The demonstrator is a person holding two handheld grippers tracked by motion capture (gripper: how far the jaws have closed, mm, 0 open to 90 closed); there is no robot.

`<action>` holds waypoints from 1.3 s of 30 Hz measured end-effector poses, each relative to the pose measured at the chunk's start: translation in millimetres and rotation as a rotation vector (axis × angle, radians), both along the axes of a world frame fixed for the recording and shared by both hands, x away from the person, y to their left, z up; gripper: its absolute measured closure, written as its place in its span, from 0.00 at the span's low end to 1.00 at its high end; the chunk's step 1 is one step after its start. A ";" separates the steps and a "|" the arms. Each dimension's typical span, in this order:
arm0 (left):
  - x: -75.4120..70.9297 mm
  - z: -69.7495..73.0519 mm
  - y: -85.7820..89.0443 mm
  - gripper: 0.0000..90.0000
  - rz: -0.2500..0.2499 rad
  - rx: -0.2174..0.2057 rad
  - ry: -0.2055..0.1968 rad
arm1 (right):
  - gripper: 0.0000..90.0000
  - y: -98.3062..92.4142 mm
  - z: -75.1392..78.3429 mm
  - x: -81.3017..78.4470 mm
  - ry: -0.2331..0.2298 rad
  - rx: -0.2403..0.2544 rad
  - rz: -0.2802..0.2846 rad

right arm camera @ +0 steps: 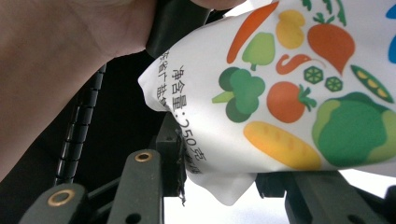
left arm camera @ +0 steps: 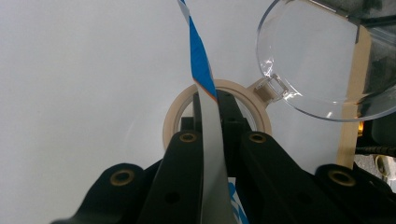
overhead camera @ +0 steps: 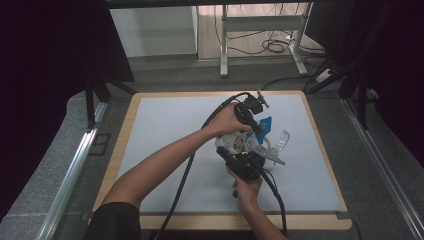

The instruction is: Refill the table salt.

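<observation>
A white pouch [overhead camera: 239, 143] printed with vegetables [right arm camera: 289, 93] and topped with blue hangs between both grippers near the mat's middle right. My left gripper [overhead camera: 256, 121] reaches in from above and is shut on the pouch's thin blue-and-white top edge [left arm camera: 201, 60]; its jaws [left arm camera: 215, 100] point down at a tan-rimmed round jar mouth [left arm camera: 173, 122]. The jar's clear flip lid [left arm camera: 317, 60] stands open beside it, also seen as the clear lid [overhead camera: 283, 140]. My right gripper [overhead camera: 246, 162] comes from the near side and its jaws [right arm camera: 219, 172] press on the pouch's lower corner.
The work goes on over a white mat [overhead camera: 165, 130] on a wood-edged board [overhead camera: 125, 127]. Each gripper trails a black cable [overhead camera: 182, 185] toward the near edge. Desk legs and loose cables [overhead camera: 272, 45] stand behind the table, dark curtains at both sides.
</observation>
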State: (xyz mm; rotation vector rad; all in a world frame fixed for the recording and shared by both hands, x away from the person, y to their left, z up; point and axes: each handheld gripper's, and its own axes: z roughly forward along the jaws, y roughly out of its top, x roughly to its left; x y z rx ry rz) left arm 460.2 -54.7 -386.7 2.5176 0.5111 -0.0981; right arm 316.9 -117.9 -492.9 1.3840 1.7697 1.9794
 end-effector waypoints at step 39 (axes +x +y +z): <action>1.4 -1.5 1.4 1.00 -0.003 0.000 0.002 | 0.69 -1.7 3.2 -0.7 -0.018 -0.014 0.009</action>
